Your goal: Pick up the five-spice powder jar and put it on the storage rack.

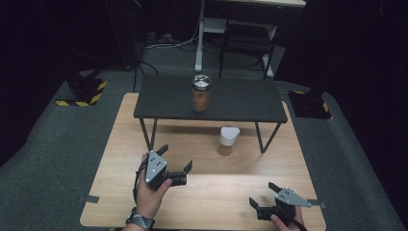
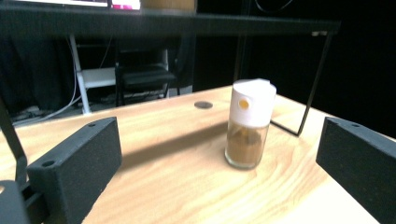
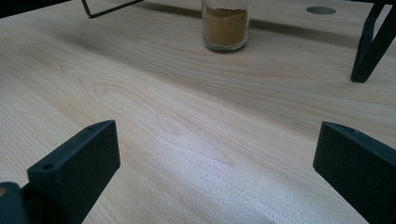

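Both hand-held grippers sit low over the near part of the wooden bench (image 1: 120,159), each with its jaws spread wide and nothing between them. On the person's left, the left hand-held gripper (image 1: 175,160) is aimed at a small spice jar with a white cap (image 1: 228,140), which stands upright on the bench under the front edge of a black shelf (image 1: 240,98), well apart from either tool. On the near right corner rests the right hand-held gripper (image 1: 262,195), likewise released. A second jar with a silver lid (image 1: 201,93) stands upright on top of the shelf.
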`<state>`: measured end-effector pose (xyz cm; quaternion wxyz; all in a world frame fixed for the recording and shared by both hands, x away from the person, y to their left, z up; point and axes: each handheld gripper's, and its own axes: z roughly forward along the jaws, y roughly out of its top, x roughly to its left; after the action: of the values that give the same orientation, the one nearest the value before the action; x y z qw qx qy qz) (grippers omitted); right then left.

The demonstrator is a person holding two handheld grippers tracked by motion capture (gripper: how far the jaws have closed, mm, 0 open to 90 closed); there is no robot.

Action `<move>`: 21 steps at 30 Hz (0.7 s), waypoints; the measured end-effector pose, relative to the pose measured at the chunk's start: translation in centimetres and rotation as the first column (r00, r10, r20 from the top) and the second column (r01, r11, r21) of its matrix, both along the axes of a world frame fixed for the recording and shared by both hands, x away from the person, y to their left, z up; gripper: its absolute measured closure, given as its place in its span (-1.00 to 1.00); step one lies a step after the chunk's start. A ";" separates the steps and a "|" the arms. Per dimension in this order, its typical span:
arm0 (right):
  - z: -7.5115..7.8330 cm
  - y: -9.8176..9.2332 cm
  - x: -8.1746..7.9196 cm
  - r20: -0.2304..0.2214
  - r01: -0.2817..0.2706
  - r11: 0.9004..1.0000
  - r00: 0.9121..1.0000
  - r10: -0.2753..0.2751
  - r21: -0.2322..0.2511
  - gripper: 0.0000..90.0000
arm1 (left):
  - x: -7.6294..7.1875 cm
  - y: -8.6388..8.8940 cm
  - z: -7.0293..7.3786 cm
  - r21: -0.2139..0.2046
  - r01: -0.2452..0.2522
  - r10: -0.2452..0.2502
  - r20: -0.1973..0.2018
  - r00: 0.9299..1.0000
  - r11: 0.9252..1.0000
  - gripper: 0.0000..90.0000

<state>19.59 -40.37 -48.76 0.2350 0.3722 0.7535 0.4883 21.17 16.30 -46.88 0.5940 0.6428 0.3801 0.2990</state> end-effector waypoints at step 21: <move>0.0 0.0 0.0 0.001 0.000 1.000 1.000 0.000 -0.002 -0.99 | -1.4 0.1 -2.7 0.110 0.032 -0.014 -0.162 0.987 0.993 -0.99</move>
<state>19.55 -40.33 -48.75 0.2357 0.3716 0.7539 0.4878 19.80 16.36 -49.55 0.5279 0.7015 0.4021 0.2600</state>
